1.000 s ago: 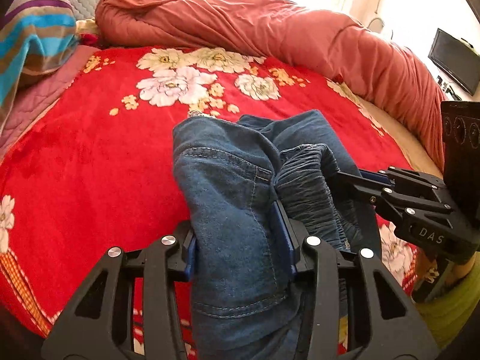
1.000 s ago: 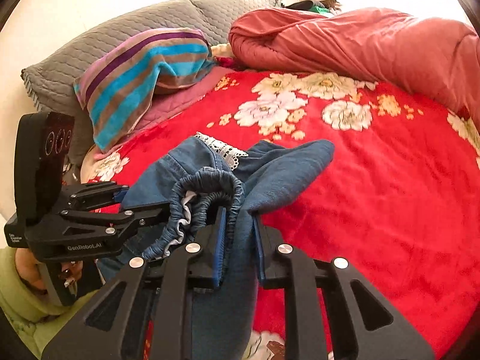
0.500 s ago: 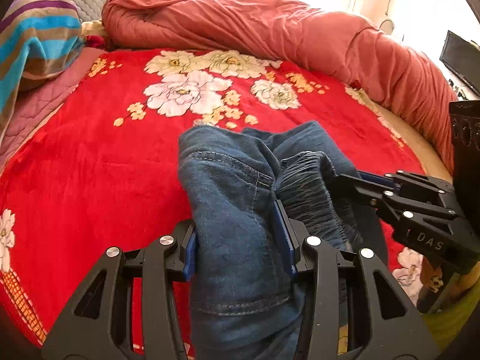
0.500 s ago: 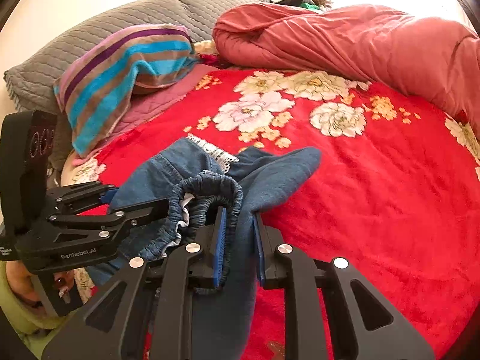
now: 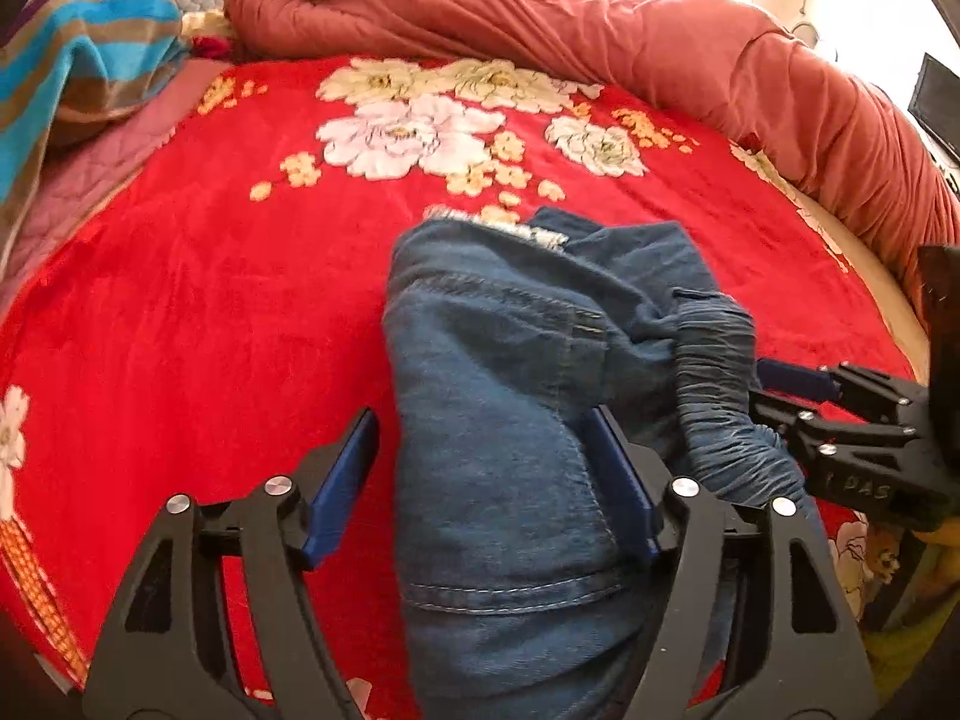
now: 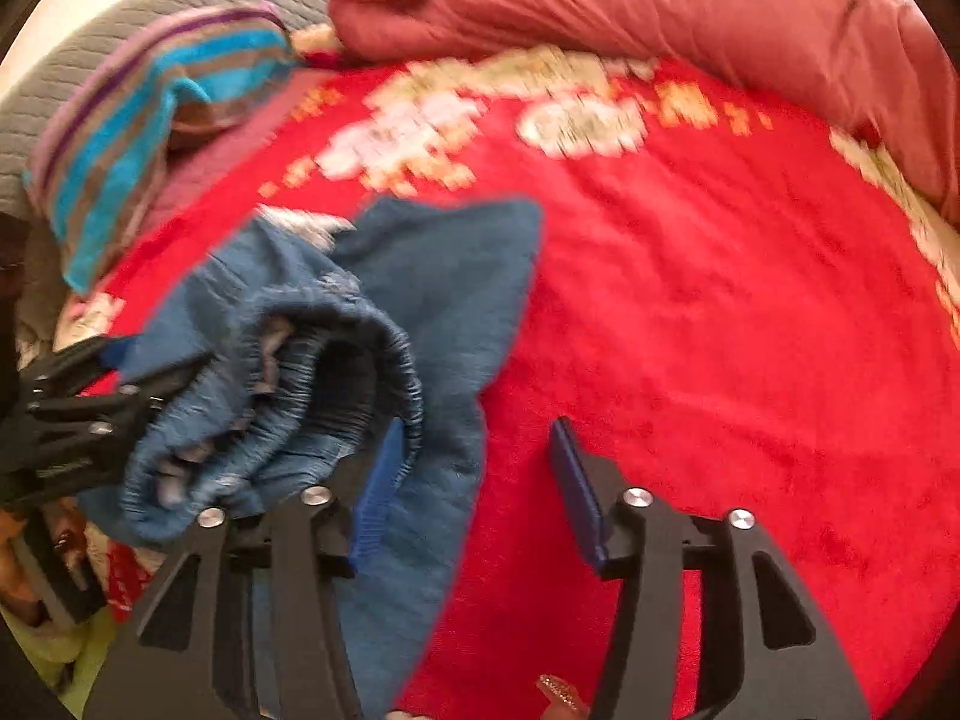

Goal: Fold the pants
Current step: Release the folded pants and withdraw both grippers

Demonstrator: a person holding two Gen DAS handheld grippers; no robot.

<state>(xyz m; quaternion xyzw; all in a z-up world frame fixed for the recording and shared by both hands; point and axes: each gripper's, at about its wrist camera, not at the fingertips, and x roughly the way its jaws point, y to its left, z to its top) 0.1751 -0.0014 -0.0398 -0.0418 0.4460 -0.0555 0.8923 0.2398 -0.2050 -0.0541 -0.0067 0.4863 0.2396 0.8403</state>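
Note:
The blue denim pants (image 5: 510,396) lie bunched on the red flowered blanket (image 5: 180,312), with the gathered elastic waistband (image 5: 720,396) to the right. My left gripper (image 5: 480,468) is open; the denim lies between its fingers, against the right pad. My right gripper (image 6: 480,480) is open too, and the pants (image 6: 390,324) rest by its left finger. In the left wrist view the right gripper (image 5: 852,420) sits at the waistband. In the right wrist view the left gripper (image 6: 78,420) sits at the pants' left side.
A rolled salmon-red duvet (image 5: 600,18) runs along the far and right sides of the bed. A striped pillow (image 6: 138,120) and a grey quilted headboard (image 6: 90,54) are at the left. A dark screen (image 5: 936,108) stands beyond the bed's right edge.
Both grippers have opened and let go of the pants, which now lie lower on the blanket. The right wrist view is blurred from motion.

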